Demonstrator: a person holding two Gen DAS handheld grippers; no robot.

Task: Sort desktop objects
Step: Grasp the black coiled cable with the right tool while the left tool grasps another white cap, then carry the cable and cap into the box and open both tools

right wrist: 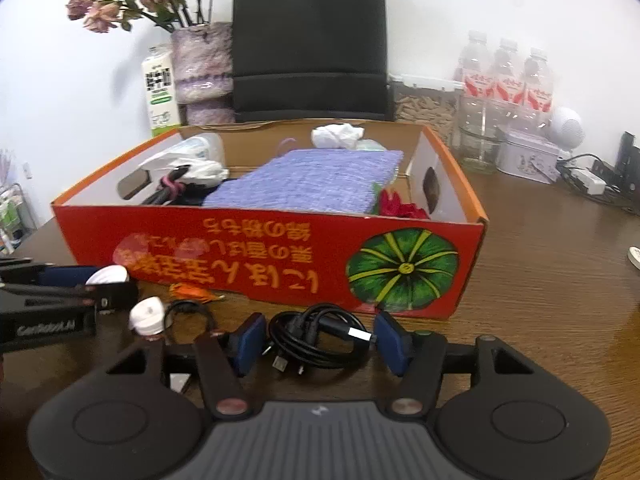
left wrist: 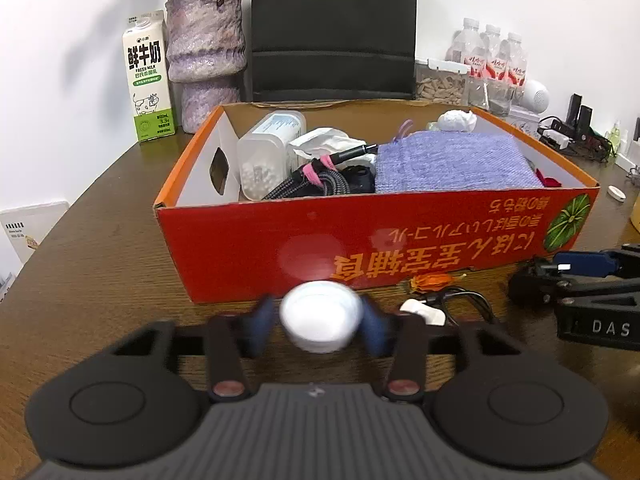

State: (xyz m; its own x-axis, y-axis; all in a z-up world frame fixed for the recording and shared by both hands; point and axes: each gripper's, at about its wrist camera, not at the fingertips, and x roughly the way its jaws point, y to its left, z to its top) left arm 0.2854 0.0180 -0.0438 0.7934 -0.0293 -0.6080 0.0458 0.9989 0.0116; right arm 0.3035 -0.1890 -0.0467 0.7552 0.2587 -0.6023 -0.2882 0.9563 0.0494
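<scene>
My left gripper [left wrist: 320, 322] is shut on a round white container [left wrist: 320, 316], held just in front of the red cardboard box [left wrist: 240, 248]; it also shows in the right wrist view [right wrist: 108, 275]. My right gripper [right wrist: 318, 340] is open, its blue pads either side of a coiled black USB cable [right wrist: 316, 336] lying on the table before the box [right wrist: 240, 264]. A white charger plug [right wrist: 147, 316] with a thin black cord and a small orange dried flower [right wrist: 192, 291] lie between the grippers. The box holds a purple cloth [right wrist: 312, 182], cables, tissue and a plastic jar [left wrist: 268, 152].
Behind the box stand a milk carton [left wrist: 146, 76], a purple vase [left wrist: 206, 56] with dried roses, a black chair [left wrist: 332, 28], water bottles [right wrist: 508, 76], a glass [right wrist: 478, 148], a tin [right wrist: 528, 156] and a power strip [right wrist: 588, 182]. A small white lid [left wrist: 616, 193] lies at right.
</scene>
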